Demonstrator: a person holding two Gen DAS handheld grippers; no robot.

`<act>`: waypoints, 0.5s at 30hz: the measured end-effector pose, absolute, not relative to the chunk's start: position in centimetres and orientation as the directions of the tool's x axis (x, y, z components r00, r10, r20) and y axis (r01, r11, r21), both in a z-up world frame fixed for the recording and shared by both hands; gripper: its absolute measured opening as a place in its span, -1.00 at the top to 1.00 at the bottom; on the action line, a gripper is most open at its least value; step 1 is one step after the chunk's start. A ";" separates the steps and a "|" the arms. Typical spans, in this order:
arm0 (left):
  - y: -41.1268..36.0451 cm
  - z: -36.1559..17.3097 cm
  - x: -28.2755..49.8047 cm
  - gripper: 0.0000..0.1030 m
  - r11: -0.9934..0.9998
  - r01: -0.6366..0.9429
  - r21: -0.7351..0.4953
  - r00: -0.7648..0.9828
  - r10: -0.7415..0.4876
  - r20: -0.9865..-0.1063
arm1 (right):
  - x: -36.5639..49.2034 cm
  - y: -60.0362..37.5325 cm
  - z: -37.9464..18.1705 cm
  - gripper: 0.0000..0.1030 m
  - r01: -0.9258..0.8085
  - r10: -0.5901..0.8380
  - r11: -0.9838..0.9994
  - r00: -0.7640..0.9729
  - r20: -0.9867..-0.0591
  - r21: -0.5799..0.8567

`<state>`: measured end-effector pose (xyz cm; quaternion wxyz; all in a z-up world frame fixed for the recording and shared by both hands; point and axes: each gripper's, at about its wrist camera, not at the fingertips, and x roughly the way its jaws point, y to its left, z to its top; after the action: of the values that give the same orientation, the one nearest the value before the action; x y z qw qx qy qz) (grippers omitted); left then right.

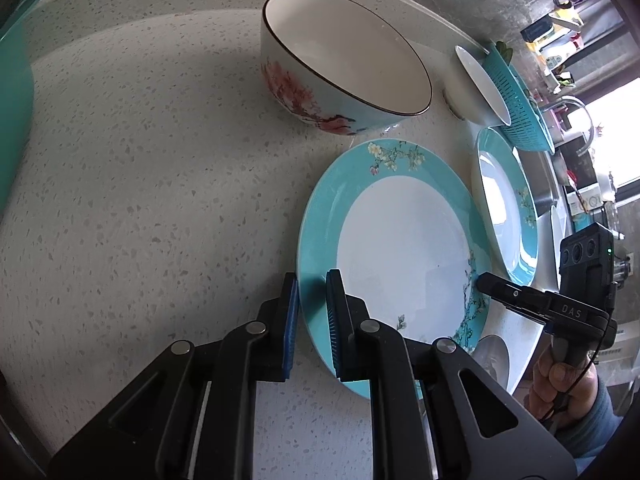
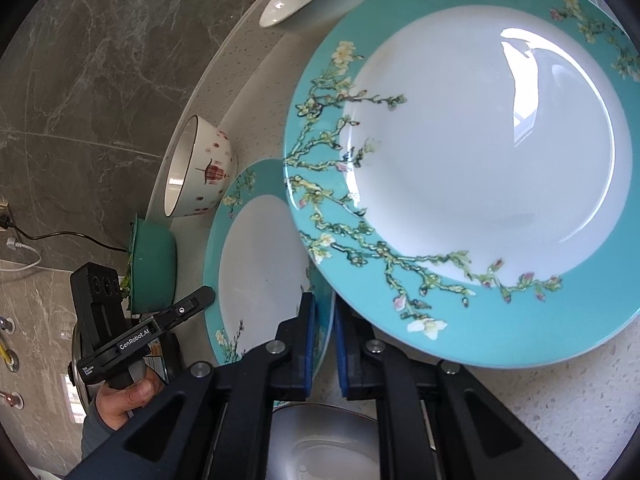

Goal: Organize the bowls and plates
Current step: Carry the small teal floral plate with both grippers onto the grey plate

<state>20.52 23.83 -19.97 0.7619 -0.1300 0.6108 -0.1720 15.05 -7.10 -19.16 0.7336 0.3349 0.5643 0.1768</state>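
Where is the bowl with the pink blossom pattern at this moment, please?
In the left wrist view, the blossom bowl stands on the speckled counter just beyond the teal-rimmed plate, left of the small white bowl.
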 end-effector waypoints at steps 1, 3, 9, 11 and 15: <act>23.9 -19.9 20.4 0.77 0.907 0.102 -0.409 0.198 -0.421 -0.885 | 15.0 -7.0 -19.1 0.77 0.116 0.638 0.713 0.300 -0.709 0.691; 24.0 -19.8 20.3 0.78 0.905 0.101 -0.412 0.205 -0.425 -0.882 | 15.0 -6.9 -19.0 0.77 0.110 0.637 0.716 0.302 -0.709 0.690; 24.2 -19.6 19.8 0.78 0.903 0.101 -0.417 0.213 -0.429 -0.878 | 15.1 -6.3 -18.4 0.77 0.082 0.627 0.732 0.309 -0.715 0.677; 24.3 -19.6 19.6 0.78 0.901 0.098 -0.423 0.220 -0.434 -0.874 | 15.0 -6.3 -18.3 0.77 0.072 0.623 0.738 0.310 -0.718 0.671; 24.6 -19.5 19.2 0.78 0.900 0.096 -0.425 0.237 -0.436 -0.868 | 14.9 -6.0 -18.1 0.76 0.051 0.616 0.748 0.317 -0.721 0.661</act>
<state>19.18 24.65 -19.47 0.7732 -0.1431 0.5933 -0.1720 14.86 -6.00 -18.11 0.7535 0.3012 0.5536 0.1875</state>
